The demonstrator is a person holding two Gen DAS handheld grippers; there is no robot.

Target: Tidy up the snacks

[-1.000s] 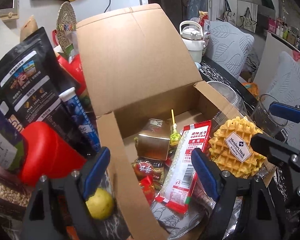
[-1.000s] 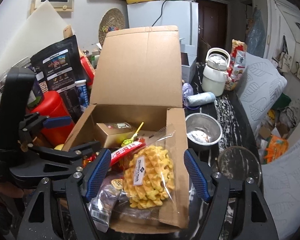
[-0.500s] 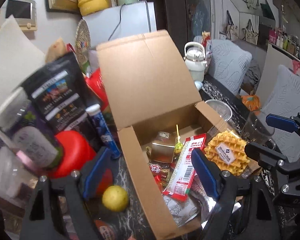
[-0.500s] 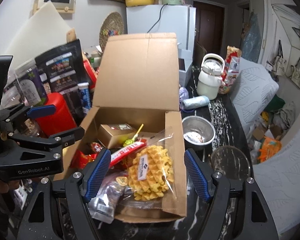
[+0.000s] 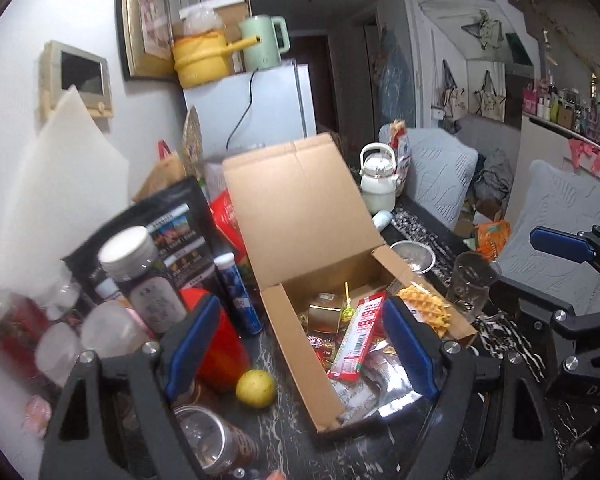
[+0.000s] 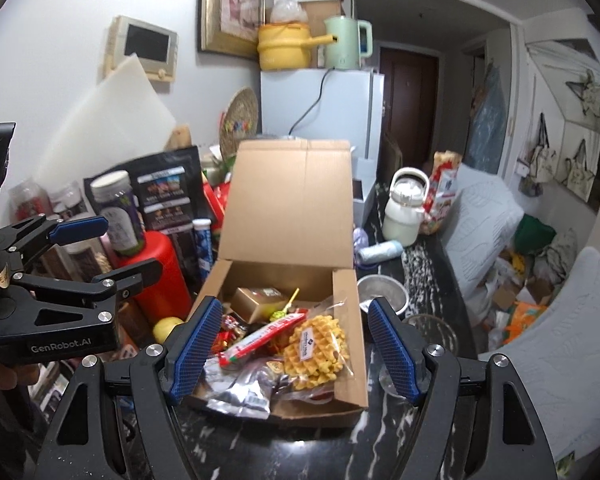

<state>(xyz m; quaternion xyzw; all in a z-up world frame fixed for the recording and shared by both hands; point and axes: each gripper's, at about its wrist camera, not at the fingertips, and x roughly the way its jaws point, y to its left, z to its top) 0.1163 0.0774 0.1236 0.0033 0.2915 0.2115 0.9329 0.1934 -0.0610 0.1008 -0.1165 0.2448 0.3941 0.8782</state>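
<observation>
Hovering near the cardboard box (image 6: pixel 284 216), the right gripper (image 6: pixel 292 350) and left gripper (image 5: pixel 296 344) both stand spread, holding nothing. Inside the box lie a bagged waffle (image 6: pixel 318 342), a red wafer pack (image 6: pixel 260 338) and what looks like a lollipop (image 5: pixel 347 312). A lemon (image 5: pixel 256 388) sits just left of the box.

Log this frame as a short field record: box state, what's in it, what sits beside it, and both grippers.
box: cardboard box, lid flap up
contents: waffle pack, red snack bar, gold carton, lollipop, foil bags
left of the box: lemon, blue tube, red canister
right of the box: steel bowl
left gripper: open, empty
right gripper: open, empty
</observation>
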